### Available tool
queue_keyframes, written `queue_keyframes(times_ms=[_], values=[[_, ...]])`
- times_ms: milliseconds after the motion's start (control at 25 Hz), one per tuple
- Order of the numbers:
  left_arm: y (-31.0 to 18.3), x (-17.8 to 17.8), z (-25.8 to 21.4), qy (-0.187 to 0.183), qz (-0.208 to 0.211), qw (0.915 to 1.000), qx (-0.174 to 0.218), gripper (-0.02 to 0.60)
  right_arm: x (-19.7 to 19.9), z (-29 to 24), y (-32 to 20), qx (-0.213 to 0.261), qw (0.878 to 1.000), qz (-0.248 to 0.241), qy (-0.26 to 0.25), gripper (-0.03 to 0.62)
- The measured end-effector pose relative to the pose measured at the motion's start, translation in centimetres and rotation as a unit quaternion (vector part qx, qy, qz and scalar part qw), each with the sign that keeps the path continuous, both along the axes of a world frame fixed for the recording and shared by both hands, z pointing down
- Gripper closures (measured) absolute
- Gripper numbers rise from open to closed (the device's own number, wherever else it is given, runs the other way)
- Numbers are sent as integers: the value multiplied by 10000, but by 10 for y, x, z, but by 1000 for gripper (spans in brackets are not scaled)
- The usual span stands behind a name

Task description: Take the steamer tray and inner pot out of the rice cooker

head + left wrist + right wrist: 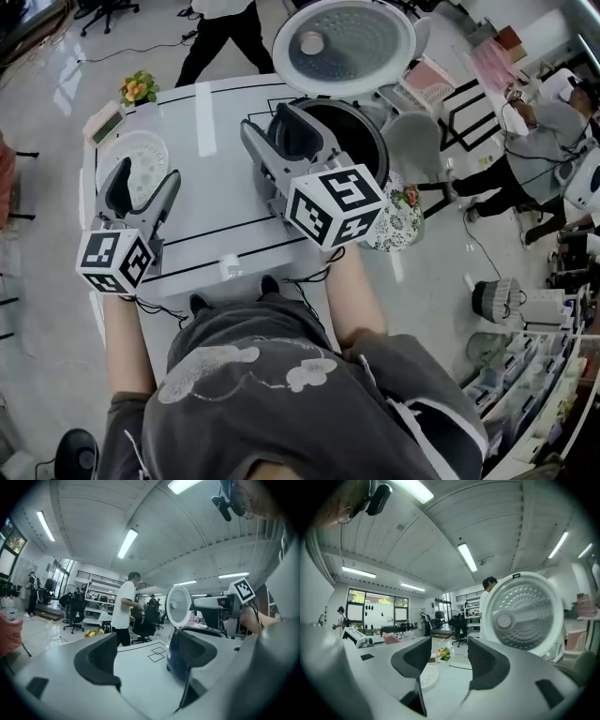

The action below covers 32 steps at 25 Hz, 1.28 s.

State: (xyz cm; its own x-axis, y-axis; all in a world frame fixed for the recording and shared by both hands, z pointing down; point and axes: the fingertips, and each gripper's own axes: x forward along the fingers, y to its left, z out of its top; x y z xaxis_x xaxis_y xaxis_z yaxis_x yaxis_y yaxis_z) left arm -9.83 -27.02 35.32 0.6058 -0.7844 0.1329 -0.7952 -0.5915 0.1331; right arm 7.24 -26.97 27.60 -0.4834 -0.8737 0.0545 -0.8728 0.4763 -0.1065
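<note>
Grippers, two: left gripper [145, 180] and right gripper [272, 124], jaws wide, empty; one rice cooker [371, 141], one steamer tray [145, 150].

left tongs [145, 180]: jaws apart, empty | right tongs [272, 124]: jaws apart, empty | both held level
</note>
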Motion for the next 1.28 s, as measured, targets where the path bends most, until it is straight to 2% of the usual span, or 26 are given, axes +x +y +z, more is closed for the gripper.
queue_keyframes(times_ms=[120,320,520,600,760,1160,1280], values=[[-2,42,1,-22,297,9996,-7,173,57,2,6,10,9970,349,698,333],[-1,99,1,-20,564,9984,-45,173,147,17,10,-51,9765,858,1975,335],[-4,149,7,-46,704,9975,-98,173,213,63,-10,-717,9536,767,2822,333],[-3,166,10,-30,728,9972,-155,173,226,86,-22,-1080,9448,595,3034,333],[-5,184,14,-180,615,9978,-151,173,237,118,-41,-1504,9167,269,3693,333],[-4,191,29,-348,160,9988,-317,172,241,163,-69,-1958,8544,-563,4780,336],[-4,191,30,-434,57,9985,-341,173,248,167,-76,-2053,8456,-482,4903,390]])
